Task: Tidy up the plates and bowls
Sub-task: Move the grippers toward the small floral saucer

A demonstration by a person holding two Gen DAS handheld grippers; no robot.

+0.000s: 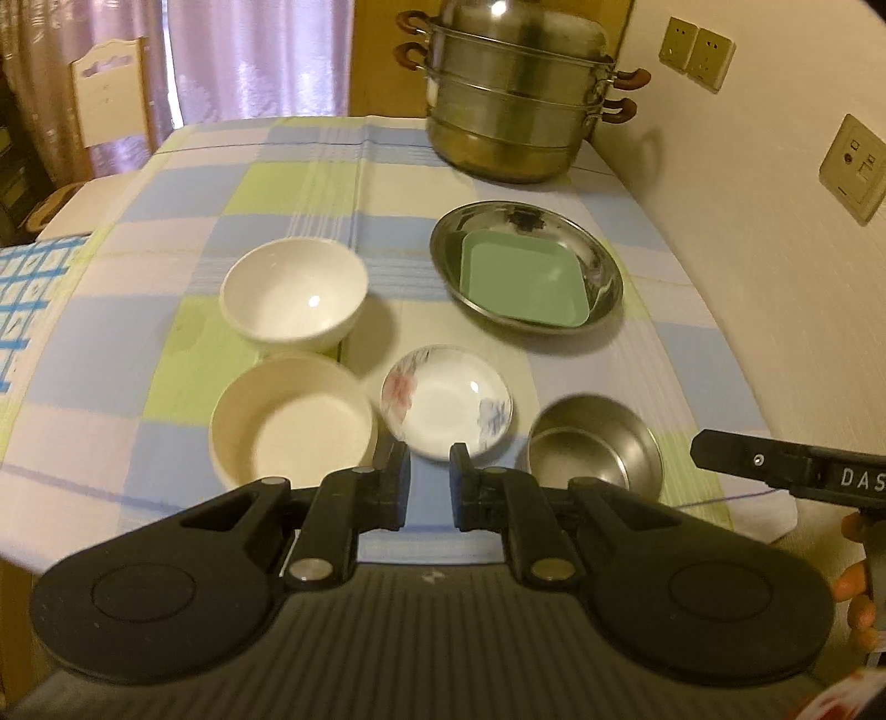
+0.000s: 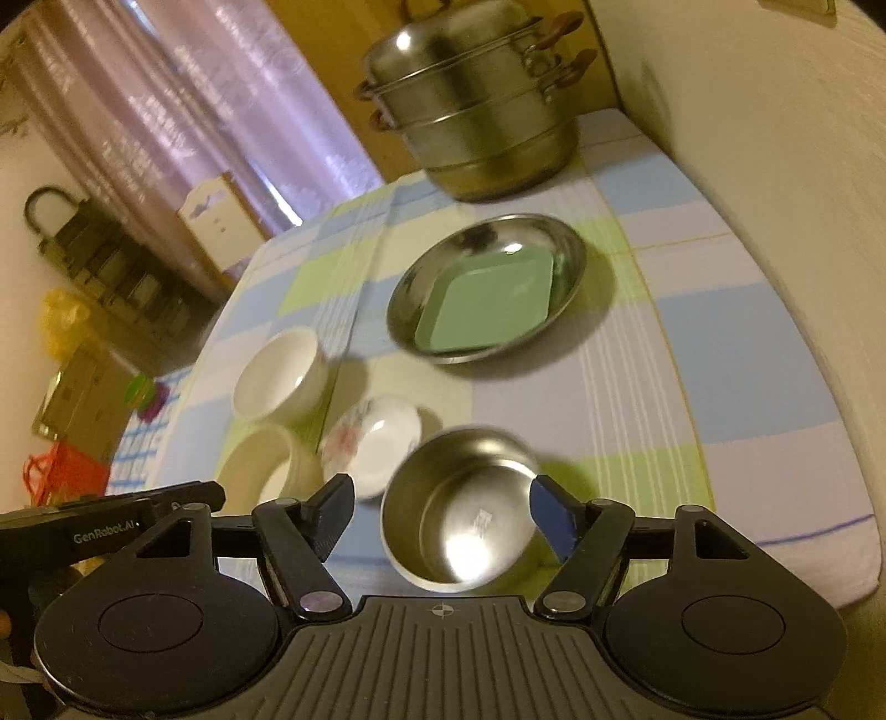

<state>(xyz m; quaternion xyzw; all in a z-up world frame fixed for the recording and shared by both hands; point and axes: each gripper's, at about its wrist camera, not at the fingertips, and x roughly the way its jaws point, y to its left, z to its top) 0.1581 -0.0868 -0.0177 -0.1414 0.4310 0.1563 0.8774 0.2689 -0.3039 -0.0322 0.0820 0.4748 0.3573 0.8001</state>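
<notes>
My left gripper hung above the near edge of the table, its jaws nearly together with nothing between them. My right gripper had its jaws spread wide, framing the steel bowl below without touching it.

The tablecloth was a check of pale blue, green and cream, running up to a cream wall on the right. Nearest me stood the steel bowl, and just to its left the small flowered dish, then the shallow cream bowl. Behind that one, almost touching it, sat the deeper white bowl. Farther back on the right, a green square plate lay inside a wide steel plate.

At the far end of the table rose a stacked steel steamer pot with brown handles. Wall sockets sat beside it. Beyond the table hung lilac curtains, with a white chair back in front of them.
</notes>
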